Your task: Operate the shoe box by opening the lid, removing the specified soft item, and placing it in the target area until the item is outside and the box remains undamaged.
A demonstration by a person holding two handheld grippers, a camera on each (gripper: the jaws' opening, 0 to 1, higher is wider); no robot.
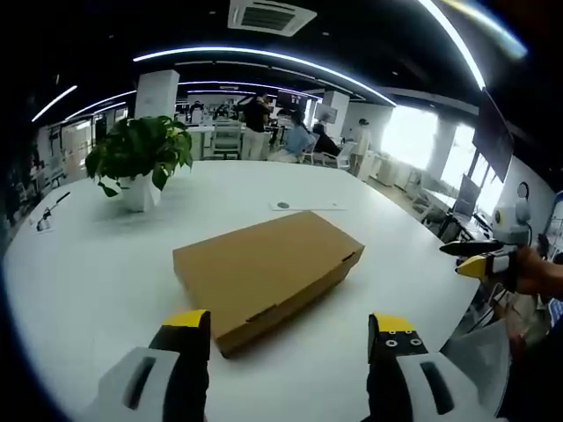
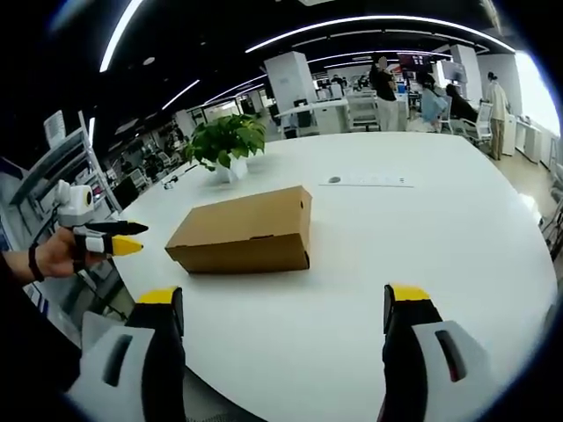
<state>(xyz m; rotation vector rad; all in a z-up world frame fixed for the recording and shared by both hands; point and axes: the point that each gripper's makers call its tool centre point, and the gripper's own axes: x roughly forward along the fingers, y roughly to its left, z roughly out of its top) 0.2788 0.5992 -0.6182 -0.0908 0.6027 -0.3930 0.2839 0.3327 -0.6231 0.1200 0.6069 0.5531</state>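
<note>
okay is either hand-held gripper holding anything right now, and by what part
Nothing is held. The left hand-held gripper and right hand-held gripper both stand open, short of the closed shoe box on the white table.

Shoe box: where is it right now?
The closed shoe box lies on the white table, just ahead of the open left gripper; the potted plant stands behind it, and a paper sheet lies past its far end.

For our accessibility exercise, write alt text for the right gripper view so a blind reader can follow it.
A closed brown cardboard shoe box lies on a round white table, ahead of the open right gripper. A potted plant stands beyond the box, and the left gripper, held in a hand, enters from the left.
</note>
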